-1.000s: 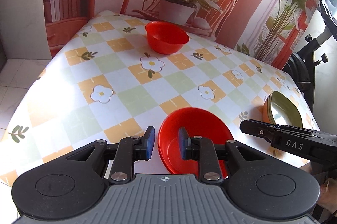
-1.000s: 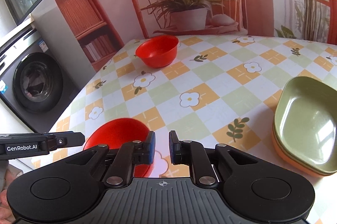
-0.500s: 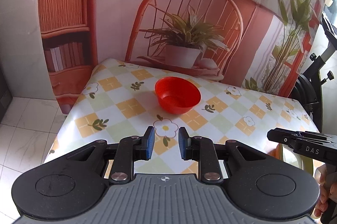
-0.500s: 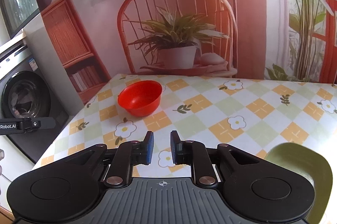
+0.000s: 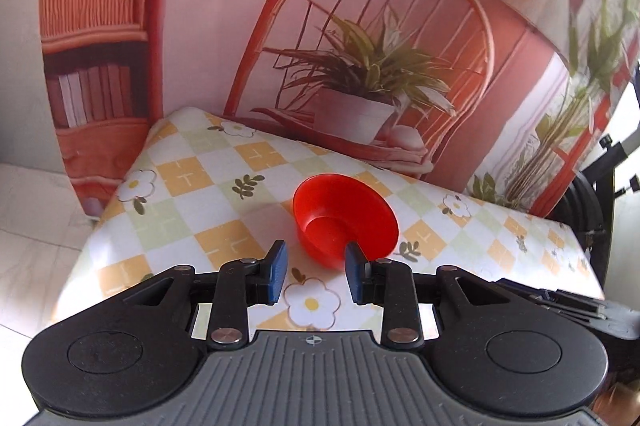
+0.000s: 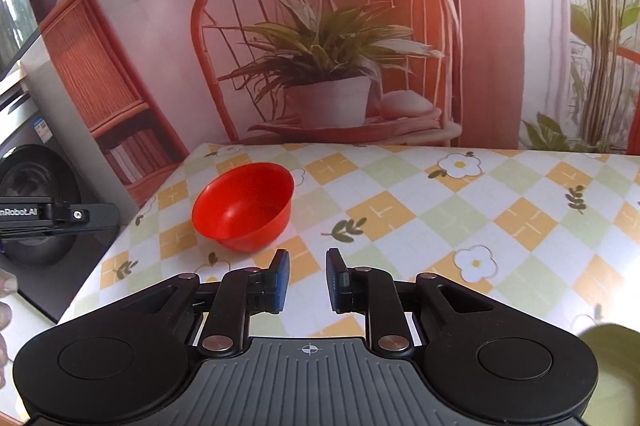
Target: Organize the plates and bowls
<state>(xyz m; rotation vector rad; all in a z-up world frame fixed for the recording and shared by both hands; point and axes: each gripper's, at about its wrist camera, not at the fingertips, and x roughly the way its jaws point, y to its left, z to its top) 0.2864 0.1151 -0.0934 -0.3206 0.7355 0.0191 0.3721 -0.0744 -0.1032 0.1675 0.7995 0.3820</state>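
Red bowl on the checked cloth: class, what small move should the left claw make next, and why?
Probably ease the left claw forward and slightly right toward the red bowl. Its jaws stand open and empty, the bowl sits upright just ahead with its near rim by the right finger, and nothing lies between them. The right claw, also open, sits further from it.
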